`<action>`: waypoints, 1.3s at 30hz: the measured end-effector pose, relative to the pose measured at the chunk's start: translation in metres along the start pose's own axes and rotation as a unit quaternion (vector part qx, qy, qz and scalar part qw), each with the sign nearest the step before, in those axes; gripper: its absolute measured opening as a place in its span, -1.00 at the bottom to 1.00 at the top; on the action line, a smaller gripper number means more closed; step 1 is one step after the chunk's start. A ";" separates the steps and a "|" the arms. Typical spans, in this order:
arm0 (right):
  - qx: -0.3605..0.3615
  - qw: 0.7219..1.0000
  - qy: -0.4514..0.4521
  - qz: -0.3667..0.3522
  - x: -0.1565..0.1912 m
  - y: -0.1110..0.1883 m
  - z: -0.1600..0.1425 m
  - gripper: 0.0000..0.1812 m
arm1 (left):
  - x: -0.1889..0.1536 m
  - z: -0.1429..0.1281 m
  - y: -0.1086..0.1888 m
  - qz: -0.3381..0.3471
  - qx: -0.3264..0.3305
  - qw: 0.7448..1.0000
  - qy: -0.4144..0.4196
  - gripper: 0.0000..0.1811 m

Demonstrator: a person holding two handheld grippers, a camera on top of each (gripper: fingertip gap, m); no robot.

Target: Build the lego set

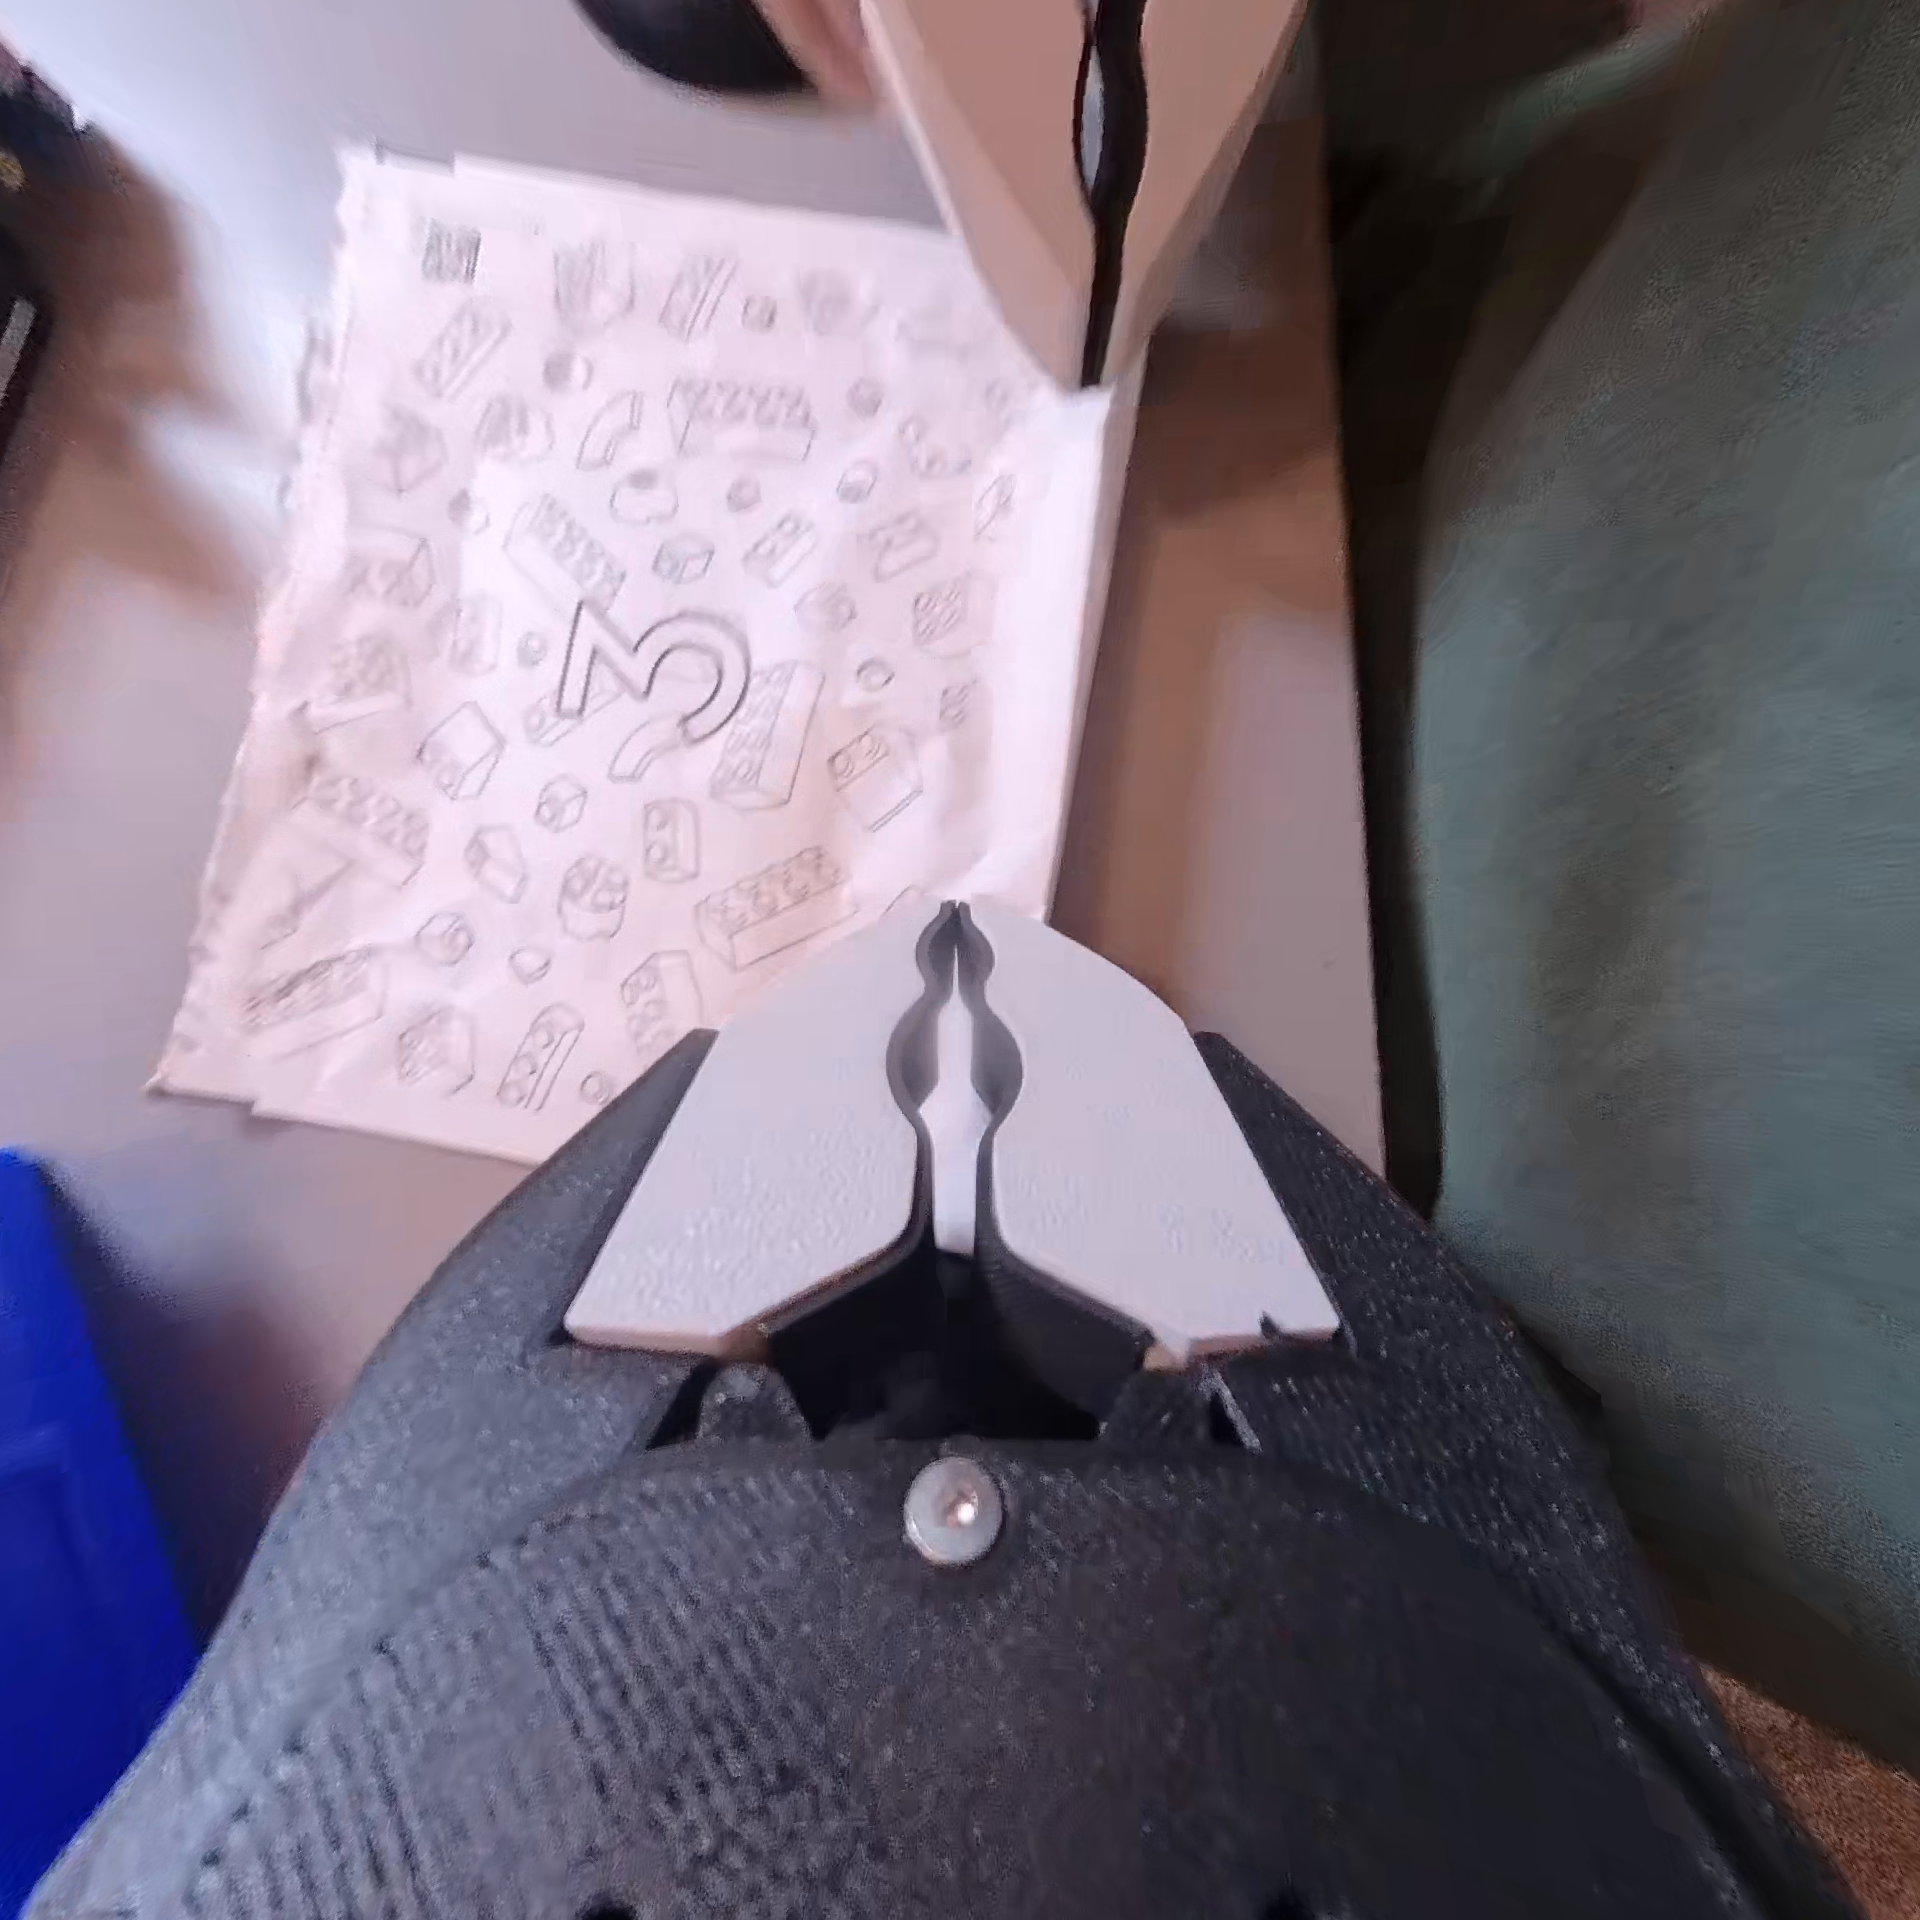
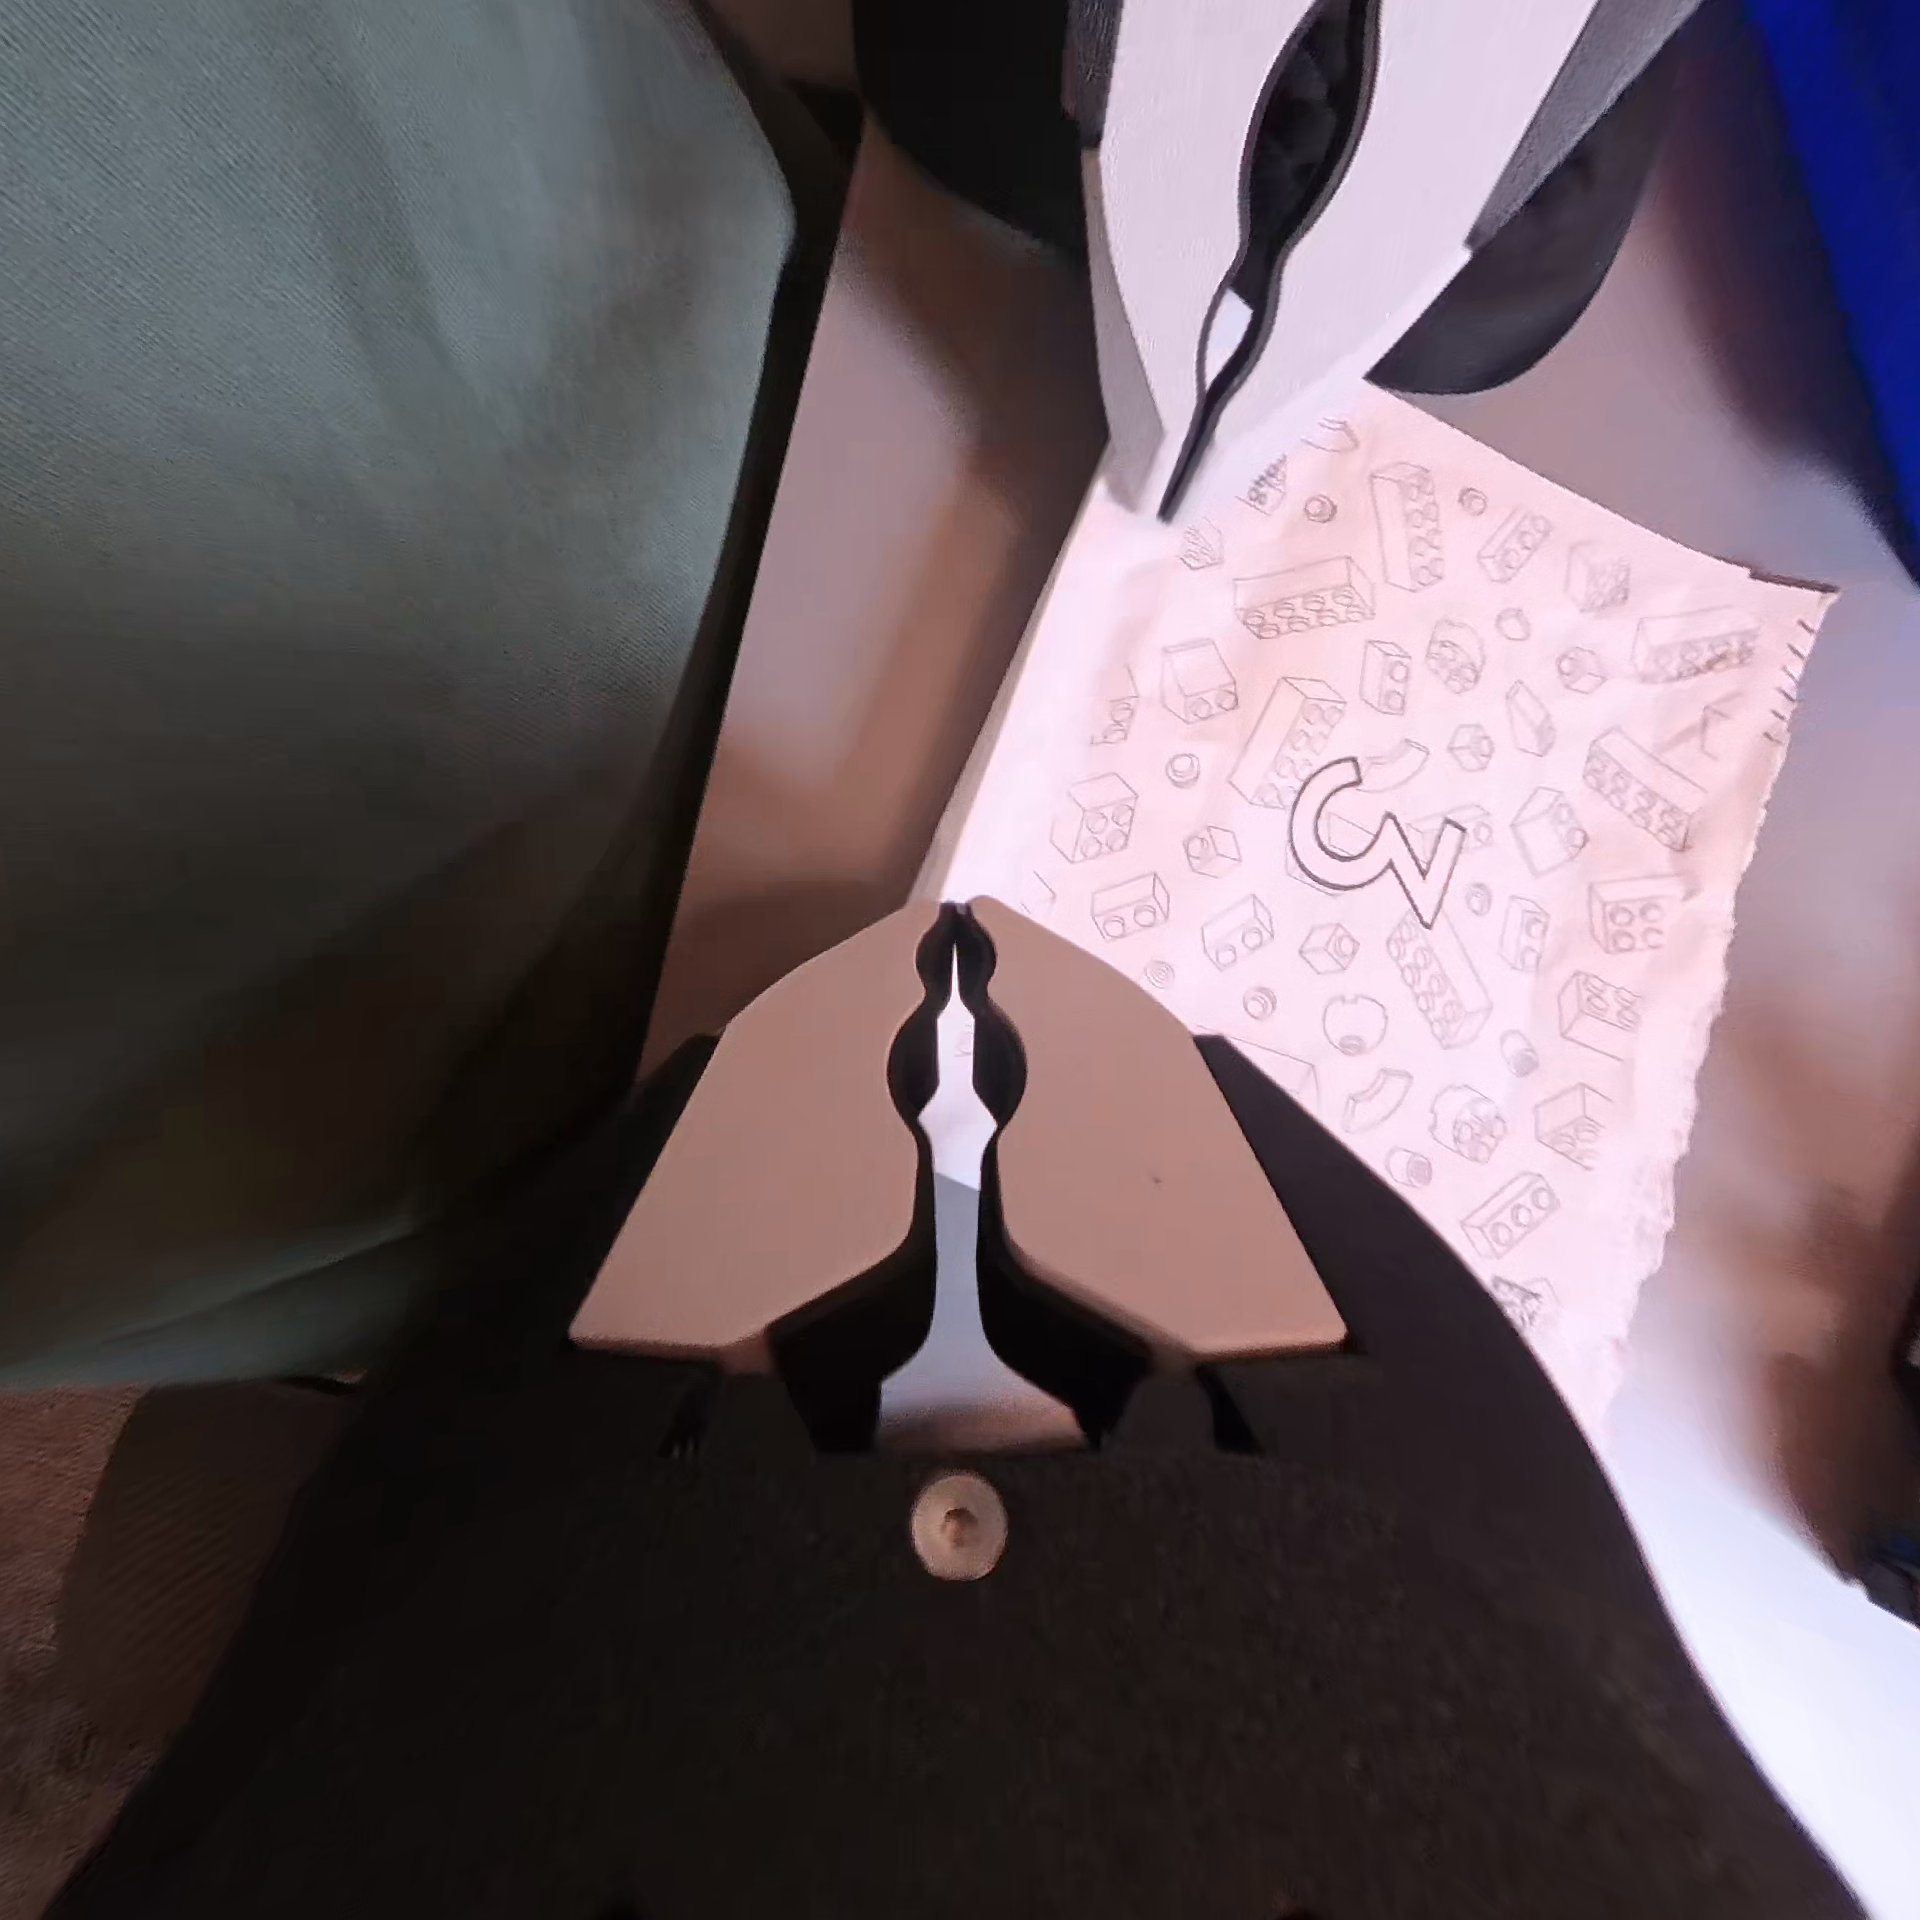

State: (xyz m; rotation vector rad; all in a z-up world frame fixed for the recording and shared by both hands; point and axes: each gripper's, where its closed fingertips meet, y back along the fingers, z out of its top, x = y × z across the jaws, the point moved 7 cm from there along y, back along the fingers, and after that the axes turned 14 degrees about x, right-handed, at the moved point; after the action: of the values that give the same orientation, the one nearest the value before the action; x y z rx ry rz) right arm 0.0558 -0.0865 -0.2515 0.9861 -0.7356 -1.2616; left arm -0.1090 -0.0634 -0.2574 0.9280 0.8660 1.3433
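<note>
My left gripper [image 1: 956, 914] and right gripper [image 2: 954, 914] are both clenched, empty, over the blurred paper bag [image 1: 644, 644]; its contents stay hidden.

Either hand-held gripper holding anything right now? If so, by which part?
Each appears shut on the paper bag: left hand-held gripper and right hand-held gripper pinch corners along one edge. Contact is partly hidden.

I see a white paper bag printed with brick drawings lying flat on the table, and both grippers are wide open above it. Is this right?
Not quite: both views show the left gripper and right gripper shut, holding nothing. The white paper bag with brick drawings does lie flat on the table.
</note>
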 end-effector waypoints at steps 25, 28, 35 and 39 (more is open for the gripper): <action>-0.009 0.990 -0.139 -0.039 -0.069 0.037 -0.043 -0.51 | -0.014 -0.004 -0.016 0.026 0.005 0.999 -0.017 -1.00; 0.000 0.973 -0.229 0.013 -0.109 0.027 -0.070 -0.40 | -0.016 -0.005 -0.016 0.040 0.001 0.999 -0.020 -1.00; 0.052 0.957 -0.263 0.114 -0.129 0.006 -0.087 -0.98 | -0.021 -0.007 -0.016 0.070 -0.012 0.997 -0.022 -1.00; 0.000 0.966 -0.236 0.107 -0.126 0.020 -0.078 -1.00 | -0.021 -0.009 -0.012 0.041 -0.032 0.999 -0.008 -1.00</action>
State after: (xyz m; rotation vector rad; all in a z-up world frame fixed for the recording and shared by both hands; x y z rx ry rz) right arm 0.1106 0.0522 -0.2573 0.5860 -1.1777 -1.3162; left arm -0.1137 -0.0838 -0.2728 0.9310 0.7767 1.4237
